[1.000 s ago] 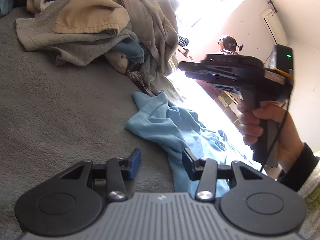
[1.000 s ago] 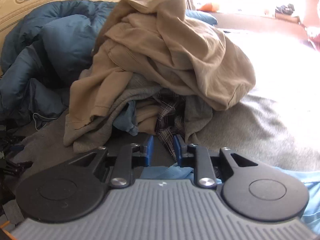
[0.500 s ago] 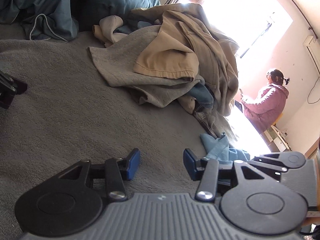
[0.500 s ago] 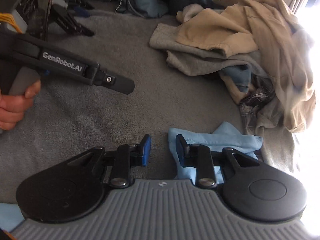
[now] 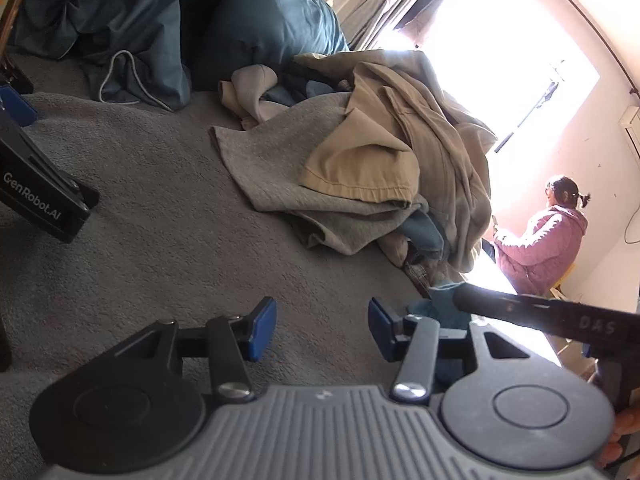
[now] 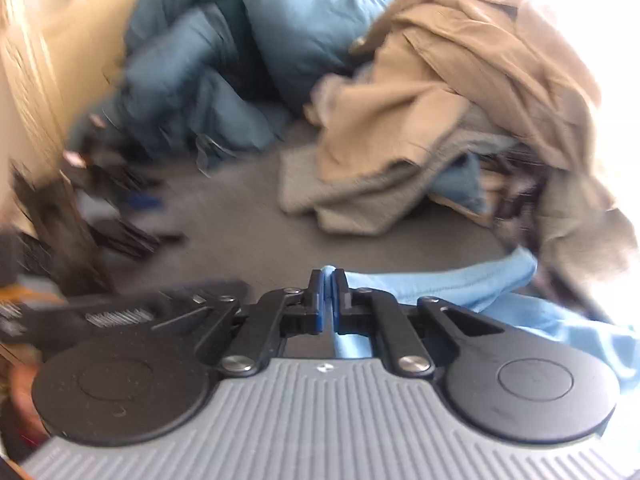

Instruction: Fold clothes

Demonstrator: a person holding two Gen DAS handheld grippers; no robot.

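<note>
- Our right tool (image 6: pixel 327 288) was clamped on an edge of the light blue garment (image 6: pixel 460 280); a thin strip of the cloth ran between the blue pads.
- The garment was smooth, thin fabric with a stitched hem, trailing rightward from the pads across the grey blanket (image 6: pixel 248 216) on the bed.
- In the left wrist view only a small bunched bit of it showed (image 5: pixel 440 304), just beside the right pad of our left tool (image 5: pixel 322 328).
- Our left tool stood parted, nothing between its pads, over bare blanket.
- The blanket looked like fuzzy, matte fleece.
- The clothes pile (image 5: pixel 380 152) sat beyond: tan trousers with a folded hem on top of a grey knit piece, denim and plaid scraps under them, all crumpled.
- A dark teal duvet (image 5: pixel 160 20) was bunched at the head of the bed, puffy with a slight sheen.
- The right wrist view was motion-blurred.
</note>
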